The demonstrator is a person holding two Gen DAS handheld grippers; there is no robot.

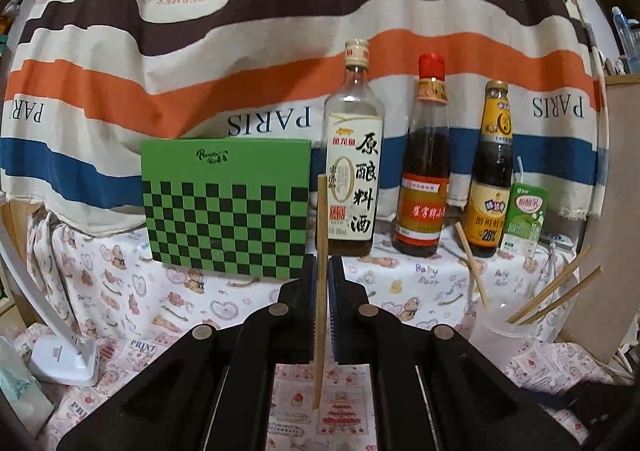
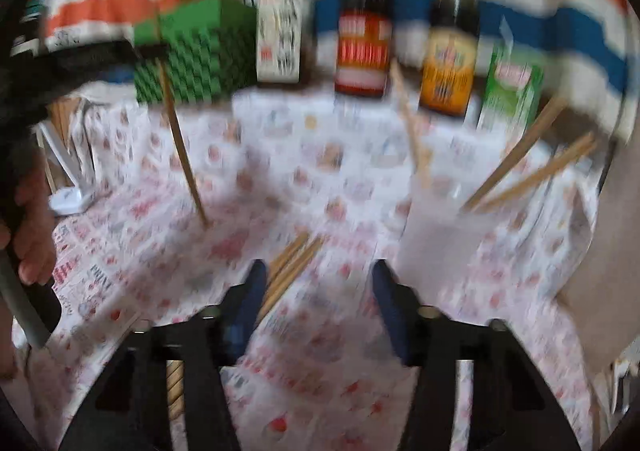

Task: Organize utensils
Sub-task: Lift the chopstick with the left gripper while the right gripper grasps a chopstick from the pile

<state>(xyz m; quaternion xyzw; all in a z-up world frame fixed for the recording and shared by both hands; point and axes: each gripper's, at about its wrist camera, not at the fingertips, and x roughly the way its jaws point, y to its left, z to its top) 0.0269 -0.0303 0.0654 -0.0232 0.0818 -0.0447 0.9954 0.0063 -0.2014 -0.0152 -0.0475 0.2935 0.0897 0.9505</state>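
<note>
A single wooden chopstick (image 1: 322, 279) is seen clamped upright between the closed jaws of the left gripper (image 1: 323, 271), its long axis running nearly vertical, with one end above the jaws and the other hanging below them over the printed tablecloth (image 1: 140, 303).

The right gripper (image 2: 320, 275) is shown with its jaws apart and nothing pressed between them. Just ahead of its left finger, a small bundle of loose chopsticks (image 2: 290, 267) is seen lying flat on the cloth, slanting away up and to the right; this bundle is judged nearer to the right hand.

Beyond, to the right of both grippers, a translucent plastic cup (image 1: 498, 321) is found, with several chopsticks (image 1: 556, 293) already leaning out of it. A row of sauce bottles (image 1: 424, 171) stands farthest back.
</note>
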